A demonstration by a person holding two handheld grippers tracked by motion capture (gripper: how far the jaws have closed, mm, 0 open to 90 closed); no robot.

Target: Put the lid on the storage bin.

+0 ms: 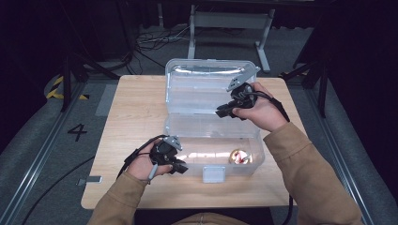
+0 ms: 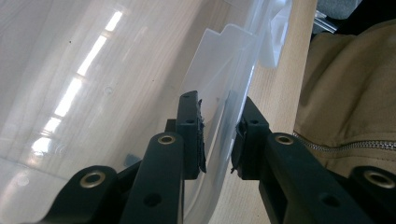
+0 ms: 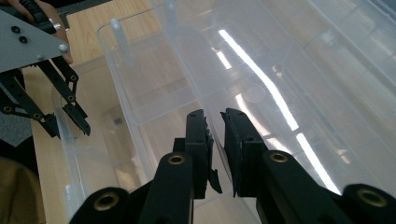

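Lid (image 1: 206, 86) of the clear plastic box (image 1: 213, 145) stands open, tipped back toward the far side of the wooden table (image 1: 136, 108), and your two grippers share the work of keeping it that way. Your right gripper (image 1: 224, 111) sits at the lid's lower edge near the hinge line; in the right gripper view its jaws stand narrow with the thin clear wall (image 3: 187, 93) running down between them, seemingly pinched, which would keep the lid from dropping shut. Your left gripper (image 1: 180, 167) holds the near front wall of the box, left of the white latch (image 1: 214, 174); in the left gripper view the jaws straddle that wall (image 2: 219, 126), one pad inside and one outside, close on it, so the base cannot slide or lift while the lid is worked. A small round gold-and-red thing (image 1: 240, 157) lies inside the box at its right end, well apart from both grippers
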